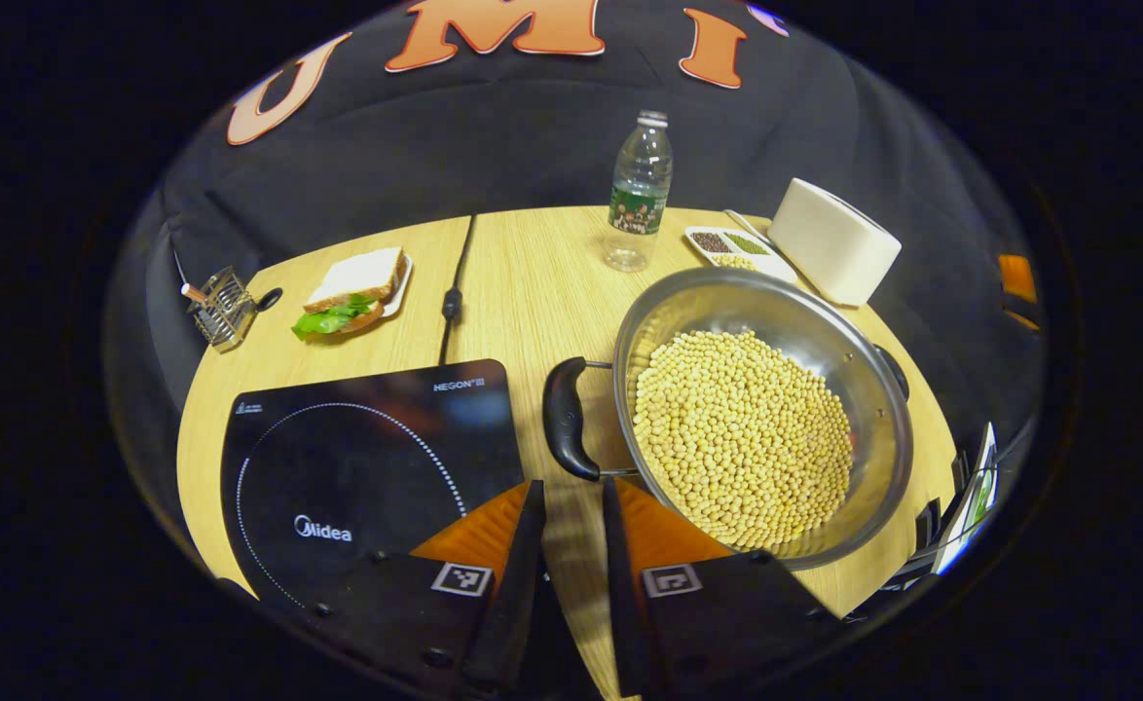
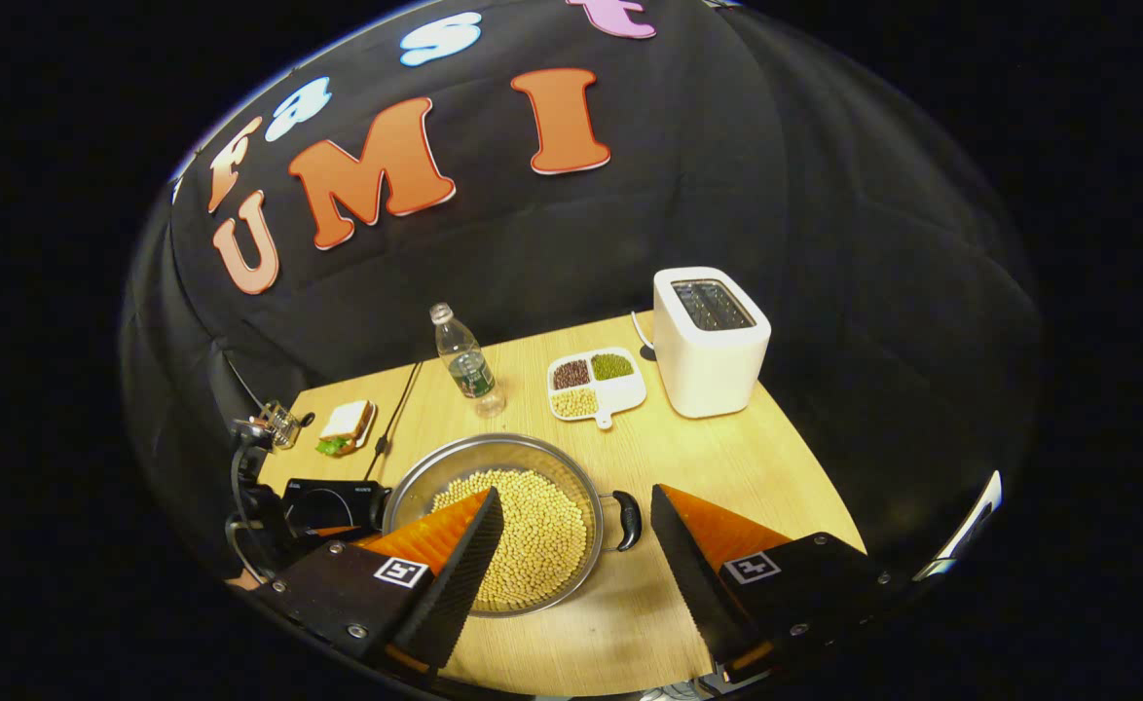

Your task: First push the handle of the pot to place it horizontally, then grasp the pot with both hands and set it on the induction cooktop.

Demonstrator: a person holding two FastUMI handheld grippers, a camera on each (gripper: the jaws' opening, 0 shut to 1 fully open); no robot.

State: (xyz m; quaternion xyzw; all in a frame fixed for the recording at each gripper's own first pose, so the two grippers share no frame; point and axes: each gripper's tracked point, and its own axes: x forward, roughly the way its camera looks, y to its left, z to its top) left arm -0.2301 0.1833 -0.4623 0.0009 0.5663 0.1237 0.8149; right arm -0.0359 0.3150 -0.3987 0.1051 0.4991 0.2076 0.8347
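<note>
A steel pot (image 1: 651,310) full of pale beans stands on the wooden table, right of the black induction cooktop (image 1: 357,458). Its two black handles point left (image 1: 565,419) and right (image 1: 895,372). My left gripper (image 1: 571,487) hangs just short of the left handle, its fingers a narrow gap apart with bare table showing between them. In the right gripper view the pot (image 2: 494,448) lies low and left, with its right handle (image 2: 627,519) between the fingers and farther off. My right gripper (image 2: 576,497) is wide open and holds nothing. The cooktop (image 2: 333,501) shows beyond the pot.
Behind the pot stand a water bottle (image 1: 640,195), a divided dish of beans (image 1: 732,248) and a white toaster (image 1: 832,241). A sandwich on a plate (image 1: 352,292) and a wire rack (image 1: 221,307) sit at the far left. A black cable (image 1: 452,302) runs back from the cooktop.
</note>
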